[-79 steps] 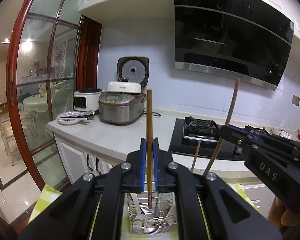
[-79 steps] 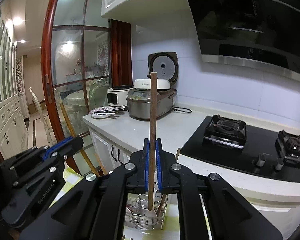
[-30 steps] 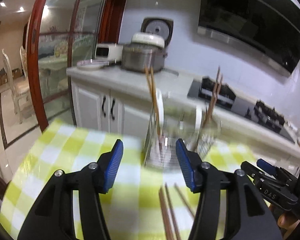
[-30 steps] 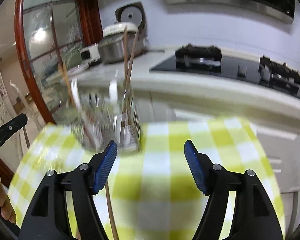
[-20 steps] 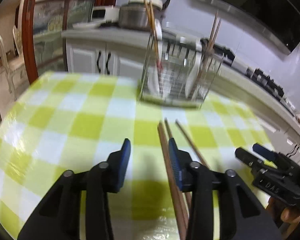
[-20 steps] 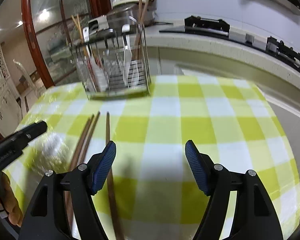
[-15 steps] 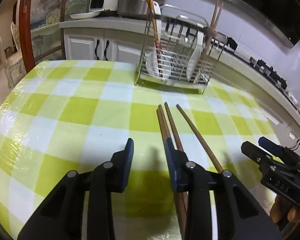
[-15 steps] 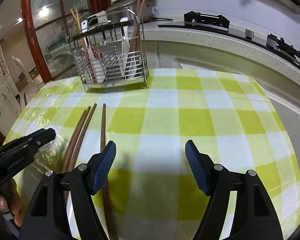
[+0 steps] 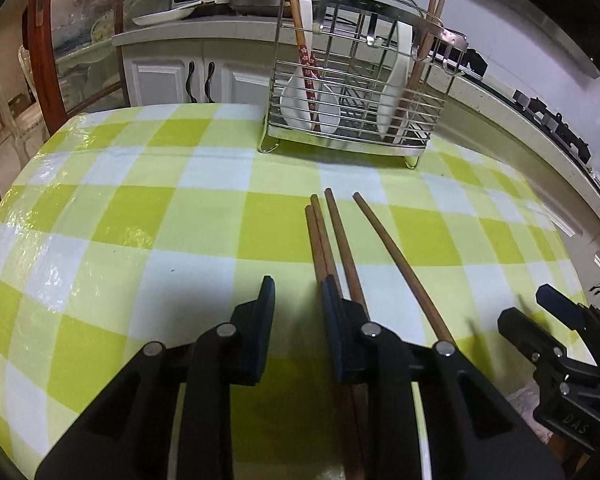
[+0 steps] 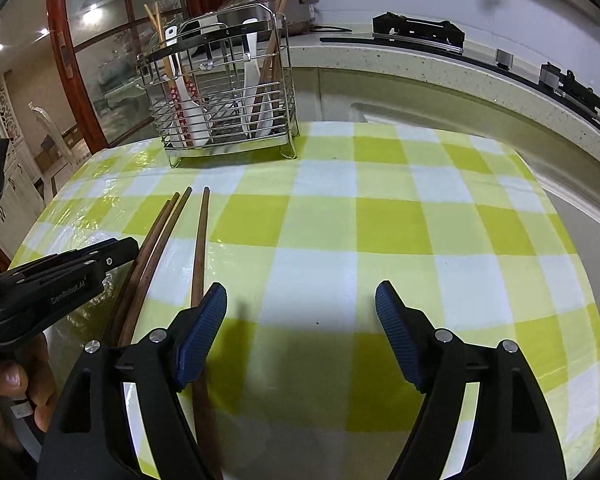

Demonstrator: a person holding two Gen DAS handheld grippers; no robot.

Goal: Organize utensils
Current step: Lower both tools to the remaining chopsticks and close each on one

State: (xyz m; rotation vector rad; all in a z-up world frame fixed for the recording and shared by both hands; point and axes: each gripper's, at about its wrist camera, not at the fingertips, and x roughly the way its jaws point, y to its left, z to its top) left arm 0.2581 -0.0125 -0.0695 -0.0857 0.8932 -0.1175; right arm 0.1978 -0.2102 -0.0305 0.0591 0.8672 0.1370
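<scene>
Several brown wooden chopsticks (image 9: 342, 240) lie side by side on the yellow-green checked tablecloth (image 9: 140, 216); they also show in the right wrist view (image 10: 156, 240). A wire utensil rack (image 9: 352, 80) at the table's far edge holds white spoons and upright chopsticks; it also shows in the right wrist view (image 10: 220, 92). My left gripper (image 9: 296, 300) is open and empty, low over the cloth, just left of the chopsticks. My right gripper (image 10: 300, 312) is wide open and empty, just right of them.
A kitchen counter (image 9: 204, 28) with rice cookers stands behind the table, and a gas hob (image 10: 420, 28) lies to the right. A glass door with a red frame (image 9: 44, 40) is at the left. The table edge curves close on both sides.
Both grippers let go of their chopsticks into the rack, opened, and dropped back down to the table beside the chopsticks lying there.
</scene>
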